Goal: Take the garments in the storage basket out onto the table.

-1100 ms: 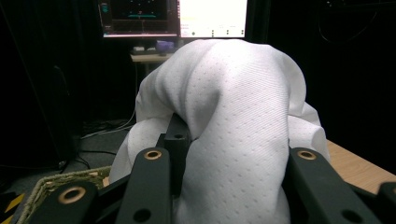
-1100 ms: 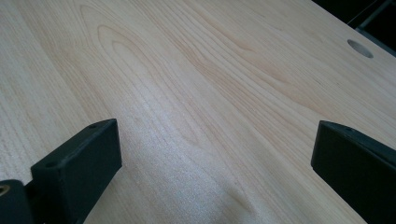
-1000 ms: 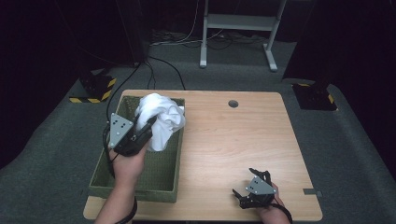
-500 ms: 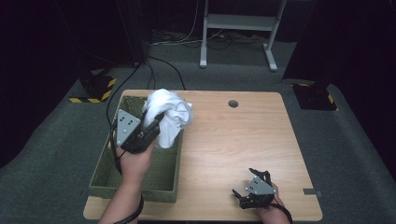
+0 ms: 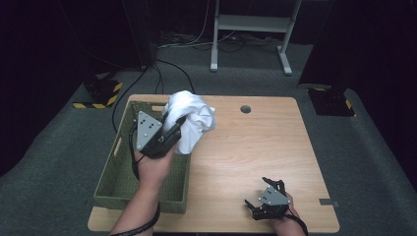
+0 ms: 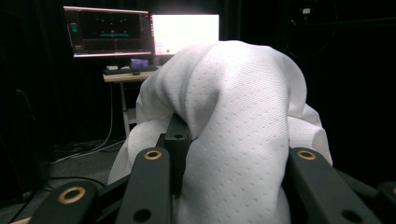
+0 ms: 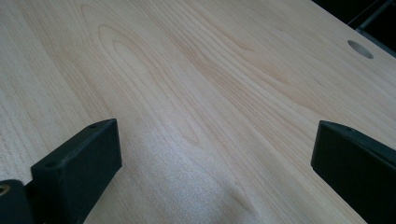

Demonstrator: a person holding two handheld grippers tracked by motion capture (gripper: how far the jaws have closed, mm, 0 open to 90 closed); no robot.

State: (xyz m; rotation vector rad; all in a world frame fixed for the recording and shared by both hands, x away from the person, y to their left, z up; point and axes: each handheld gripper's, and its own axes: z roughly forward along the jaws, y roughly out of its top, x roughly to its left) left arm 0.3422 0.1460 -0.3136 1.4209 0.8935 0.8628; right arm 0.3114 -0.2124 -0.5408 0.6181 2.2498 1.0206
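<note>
Clamped jaws are seen on the left gripper point(image 5: 169, 129), which is pinching a bunched white cloth point(image 5: 191, 119) and is raised above the table point(image 5: 255, 147); in the left gripper view the dimpled fabric point(image 6: 233, 135) is draped over and squeezed between the two black jaws, spilling down on both sides of them. From the high view the cloth is held in the air over the right rim of a green woven basket point(image 5: 123, 172), hanging partly above the basket's far right corner and partly above the bare wood just beside it (whether any fold touches the rim cannot be told). The basket is set on the left part of the table, with the person's left hand point(image 5: 152, 167) and forearm reaching over it from the near edge. The right gripper point(image 5: 260, 206) is rested low at the near right part of the table, well apart from the basket and the cloth, with its jaws spread wide; in the right gripper view nothing but pale wood grain point(image 7: 196, 93) is seen between them, and a round cable hole point(image 7: 360, 49) is visible at the far corner of that view. The same hole point(image 5: 245, 109) is seen near the table's far edge in the high view, just right of the cloth.
</note>
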